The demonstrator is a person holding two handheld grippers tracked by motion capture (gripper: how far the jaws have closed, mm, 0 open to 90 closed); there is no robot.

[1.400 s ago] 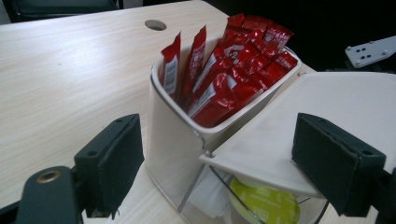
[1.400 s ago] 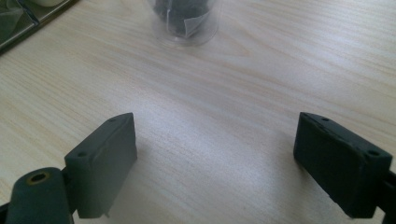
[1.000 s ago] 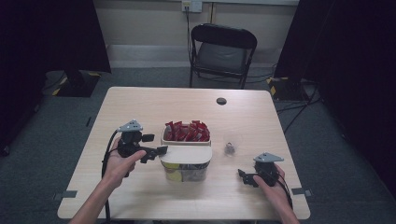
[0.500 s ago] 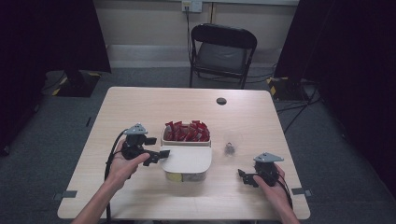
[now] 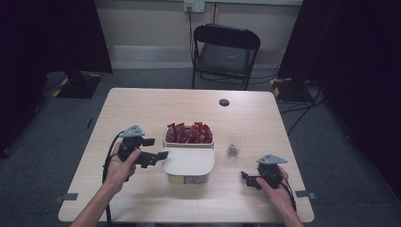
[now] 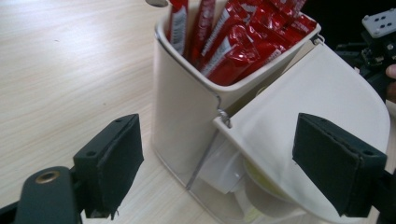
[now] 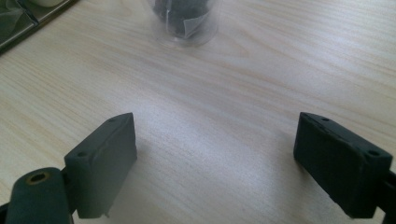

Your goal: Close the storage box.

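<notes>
A white box (image 5: 166,142) stands mid-table, its back compartment packed with upright red sachets (image 5: 189,134). A white hinged lid (image 5: 189,161) slopes down over the clear front compartment. In the left gripper view the box wall (image 6: 182,102), sachets (image 6: 233,42) and tilted lid (image 6: 317,98) are close ahead. My left gripper (image 5: 155,148) is open at the box's left side, its jaws (image 6: 229,158) spread wide by the lid's edge, gripping nothing. My right gripper (image 5: 248,179) rests open on the table at the front right, with bare wood between its jaws (image 7: 229,158).
A small clear cup (image 5: 232,149) with something dark inside stands right of the box, just ahead of the right gripper (image 7: 187,18). A black disc (image 5: 224,102) lies on the table (image 5: 142,109) near its far edge. A folding chair (image 5: 226,49) stands beyond.
My left gripper has edged a little toward the box. The white lid has swung down over the front compartment. The right gripper has stayed put.
</notes>
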